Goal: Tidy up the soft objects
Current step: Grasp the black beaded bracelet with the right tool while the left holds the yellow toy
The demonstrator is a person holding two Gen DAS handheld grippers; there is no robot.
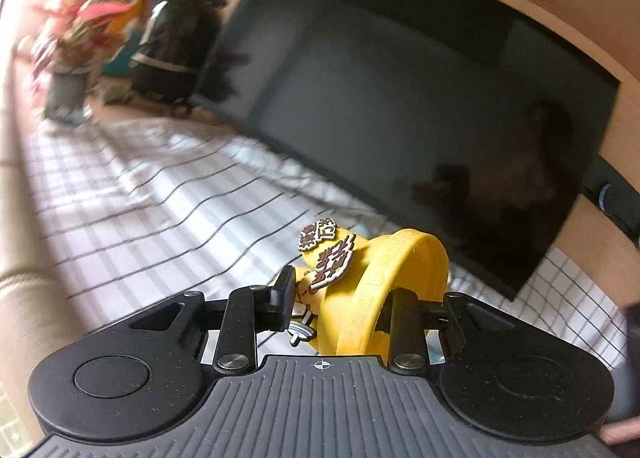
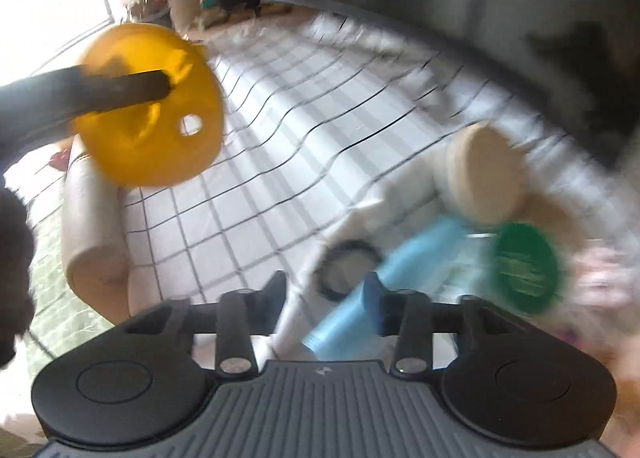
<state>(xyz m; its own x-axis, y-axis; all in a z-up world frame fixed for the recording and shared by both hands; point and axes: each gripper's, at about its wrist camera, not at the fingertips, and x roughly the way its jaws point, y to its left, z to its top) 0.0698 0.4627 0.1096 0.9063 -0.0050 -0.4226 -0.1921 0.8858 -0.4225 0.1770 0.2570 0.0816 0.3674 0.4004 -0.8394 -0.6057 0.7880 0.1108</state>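
Observation:
In the left wrist view my left gripper (image 1: 344, 298) is shut on a soft yellow rubber piece (image 1: 400, 270) with brown-and-white charms, held above the checked cloth (image 1: 160, 197). The right wrist view shows the same yellow piece (image 2: 160, 145) at upper left, with a black finger (image 2: 120, 89) across it. My right gripper (image 2: 324, 292) points down over a white bin (image 2: 360, 213), its jaws a narrow gap apart. A light blue soft roll (image 2: 420, 254) runs slantwise under the right finger into that gap. Blur hides whether the pads press on it.
A beige disc (image 2: 484, 177), a green disc (image 2: 524, 266) and a dark-rimmed ring (image 2: 344, 266) lie in the white bin. A large dark screen (image 1: 400, 97) leans against the wall. A potted plant (image 1: 68, 57) and a black plush (image 1: 176, 41) stand at the far left.

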